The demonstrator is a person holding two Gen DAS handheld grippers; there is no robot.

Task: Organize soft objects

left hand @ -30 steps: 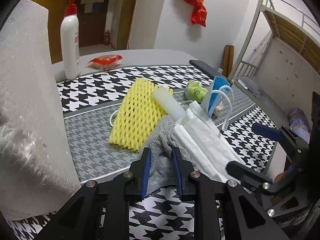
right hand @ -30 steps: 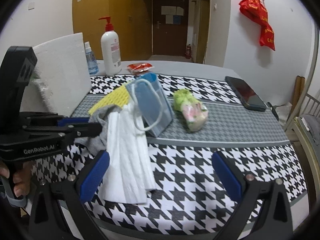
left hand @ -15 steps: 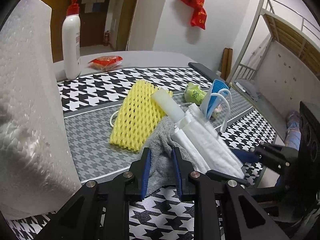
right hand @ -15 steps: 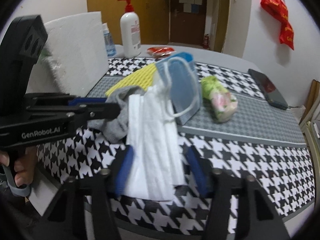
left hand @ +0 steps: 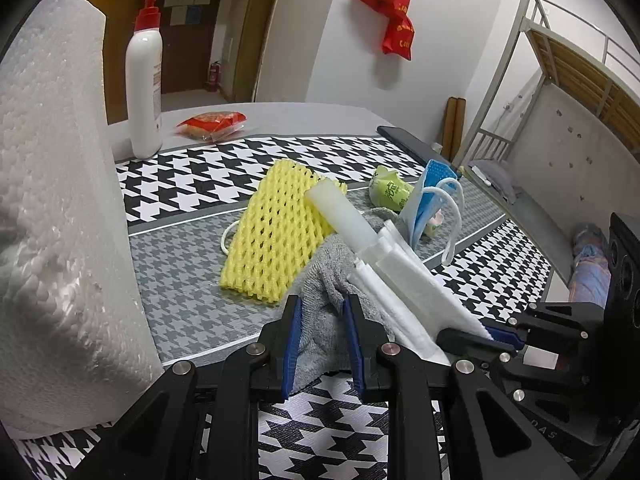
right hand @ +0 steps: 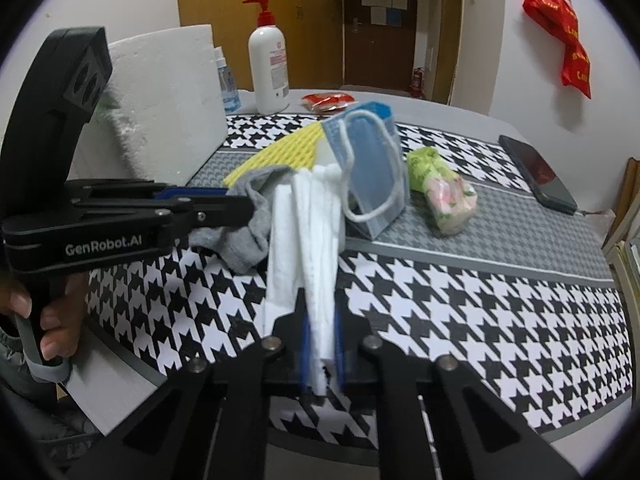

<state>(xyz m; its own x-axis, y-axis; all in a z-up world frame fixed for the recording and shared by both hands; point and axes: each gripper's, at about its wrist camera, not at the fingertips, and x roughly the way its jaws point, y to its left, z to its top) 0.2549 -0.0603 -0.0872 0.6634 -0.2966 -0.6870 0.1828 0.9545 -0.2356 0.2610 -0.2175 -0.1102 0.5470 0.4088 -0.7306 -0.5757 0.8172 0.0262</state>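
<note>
My left gripper is shut on a grey cloth, also seen in the right wrist view. My right gripper is shut on the near end of a folded white sheet, which also shows in the left wrist view. A blue face mask leans on the sheet's far end. A yellow foam net lies behind the cloth, with a white foam stick across it. A green tissue pack lies to the right.
A tall white foam block stands at the left. A pump bottle, a red snack packet and a black phone lie at the back of the houndstooth table. A bunk bed stands to the right.
My right gripper has moved in from the table's near edge and closed from wide open onto the white sheet. My left gripper has kept its hold on the grey cloth.
</note>
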